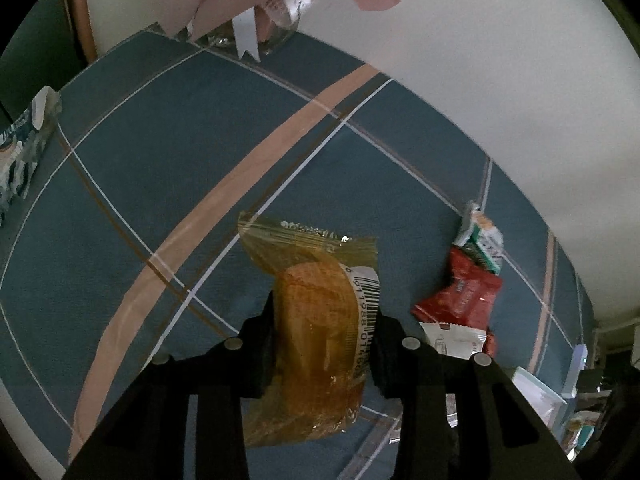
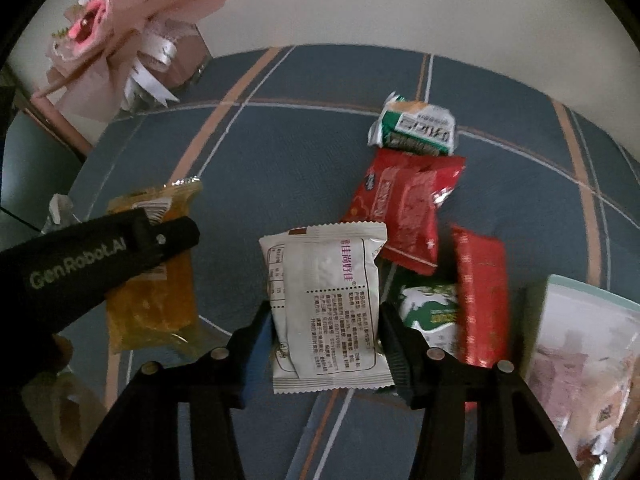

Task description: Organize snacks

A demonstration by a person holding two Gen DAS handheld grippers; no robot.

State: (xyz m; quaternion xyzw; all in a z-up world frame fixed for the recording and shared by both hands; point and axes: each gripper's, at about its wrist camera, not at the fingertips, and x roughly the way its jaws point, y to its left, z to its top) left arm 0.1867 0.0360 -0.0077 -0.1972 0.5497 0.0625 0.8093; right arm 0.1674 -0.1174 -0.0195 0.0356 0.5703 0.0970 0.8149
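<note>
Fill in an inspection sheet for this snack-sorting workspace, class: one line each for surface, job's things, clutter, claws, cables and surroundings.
Surface: blue checked cloth with peach and white stripes.
Job's things: yellow cake packet in the left claw; white packet in the right claw; green-white packet, two red packets and a green-and-white packet lying on the cloth.
Clutter: pale container at the right edge; blue-white packet far left.
Claws: left claw shut on the yellow cake packet; right claw shut on the white packet.
Cables: nothing seen.
Surroundings: pink wrapped bouquet against a pale wall.
</note>
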